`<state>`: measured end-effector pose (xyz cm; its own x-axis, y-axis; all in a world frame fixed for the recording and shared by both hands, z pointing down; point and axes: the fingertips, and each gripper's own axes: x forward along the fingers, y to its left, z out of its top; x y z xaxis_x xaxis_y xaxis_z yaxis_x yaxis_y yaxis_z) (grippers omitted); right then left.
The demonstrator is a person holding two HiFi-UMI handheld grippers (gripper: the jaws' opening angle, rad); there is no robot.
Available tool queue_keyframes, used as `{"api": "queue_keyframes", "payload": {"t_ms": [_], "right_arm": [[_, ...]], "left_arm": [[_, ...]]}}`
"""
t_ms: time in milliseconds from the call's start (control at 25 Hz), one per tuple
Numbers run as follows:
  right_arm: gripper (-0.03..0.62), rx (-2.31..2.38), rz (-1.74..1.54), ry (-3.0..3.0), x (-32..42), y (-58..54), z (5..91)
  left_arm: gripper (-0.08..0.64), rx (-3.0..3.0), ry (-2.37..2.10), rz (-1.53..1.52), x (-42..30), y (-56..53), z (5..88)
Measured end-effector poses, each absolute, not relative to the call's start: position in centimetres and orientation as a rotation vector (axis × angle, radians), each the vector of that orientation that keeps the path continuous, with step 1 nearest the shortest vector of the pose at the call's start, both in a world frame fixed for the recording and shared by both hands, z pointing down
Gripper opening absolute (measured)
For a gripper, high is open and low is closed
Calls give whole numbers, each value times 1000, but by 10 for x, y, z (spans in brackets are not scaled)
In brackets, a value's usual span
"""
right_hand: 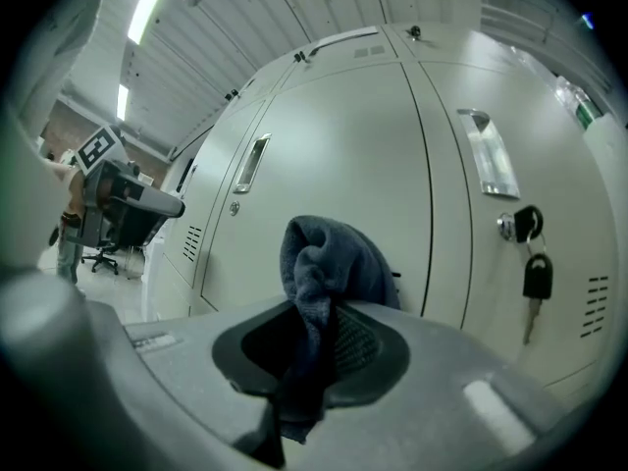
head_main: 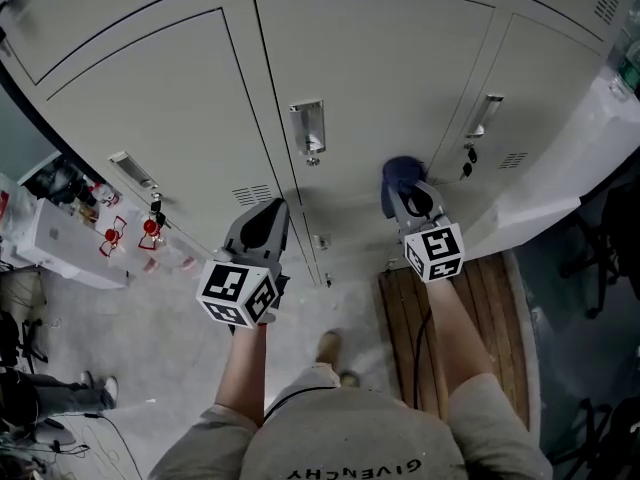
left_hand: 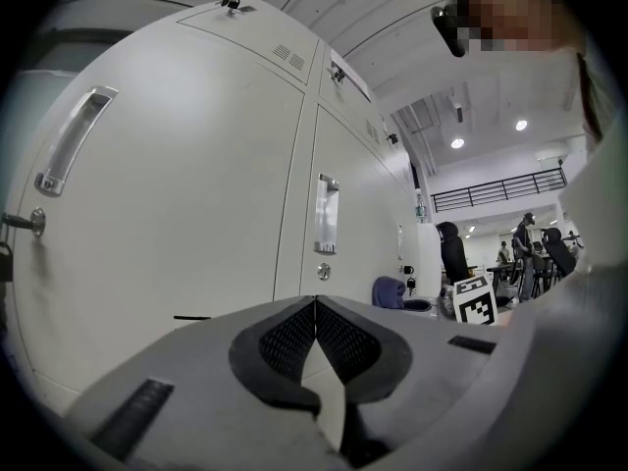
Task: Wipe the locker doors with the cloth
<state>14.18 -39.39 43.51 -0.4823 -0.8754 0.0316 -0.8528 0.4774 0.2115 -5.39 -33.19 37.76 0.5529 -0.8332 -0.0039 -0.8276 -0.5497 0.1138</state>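
Starting on the left, the left door is showing a plain pale face, with its handle and some red-tagged keys hanging low on it. I'm spotting no streaks or damp patches to say it has been wiped.

Coming across, the left claw is pointing at the lockers with its jaws pressed together and nothing between them. It's hanging off the metal and doing no work.

On to the middle door, and this is where it's happening. The right claw is clamping down on the cloth, a dark blue bundle bulging out past the jaws with a tail trailing back through them. That cloth is sitting low on the middle door, below and right of its handle, close by the seam with the next locker. It's looking pressed up to the panel, though I can't swear it's touching.

Further right, the right door is waiting, with keys dangling from its lock.

My read is that the wiping is under way on the middle door at best. No panel is showing the mark of a finished pass, so I'm guessing most of all three doors is yet to be covered.
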Motion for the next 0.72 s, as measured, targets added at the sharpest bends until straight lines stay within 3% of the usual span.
{"api": "queue_keyframes", "payload": {"t_ms": [320, 720], "right_arm": [[57, 1500, -242, -2580, 144, -389, 426], [58, 1602, -631, -2727, 159, -384, 231]], "left_arm": [[-2, 2687, -1426, -92, -47, -333, 376], [-2, 2738, -1412, -156, -29, -338, 343]]}}
